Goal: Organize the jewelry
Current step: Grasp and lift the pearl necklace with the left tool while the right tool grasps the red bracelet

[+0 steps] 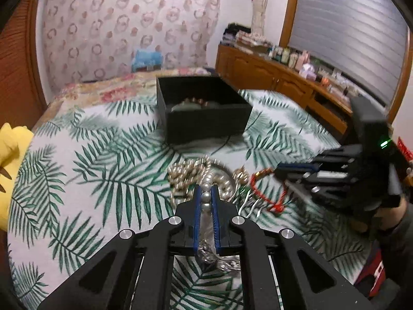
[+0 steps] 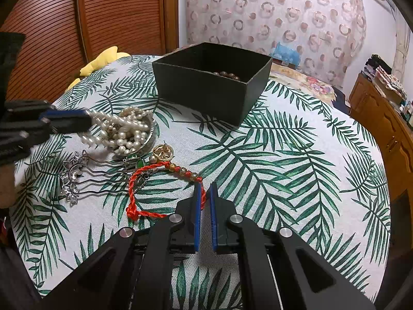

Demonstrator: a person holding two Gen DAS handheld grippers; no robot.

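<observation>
A black open box (image 1: pixel 206 113) (image 2: pixel 211 87) stands on the palm-leaf cloth and holds brown beads (image 2: pixel 227 75). A pile of pearl necklaces (image 2: pixel 124 129) lies on a small silver dish. My left gripper (image 1: pixel 206 193) is shut on a pearl strand (image 1: pixel 205 201) from that pile; it also shows in the right wrist view (image 2: pixel 89 124). A red braided bracelet (image 2: pixel 155 178) (image 1: pixel 268 191) lies beside the pile. My right gripper (image 2: pixel 205 193) is nearly shut with the bracelet's cord between its fingertips; it also shows in the left wrist view (image 1: pixel 281 170).
A silver hair comb (image 2: pixel 77 178), a gold pendant (image 2: pixel 162 152) and a green stone piece (image 2: pixel 136 161) lie by the pearls. A yellow cushion (image 1: pixel 10 160) sits at the table's edge. A wooden cabinet (image 1: pixel 278 80) stands behind.
</observation>
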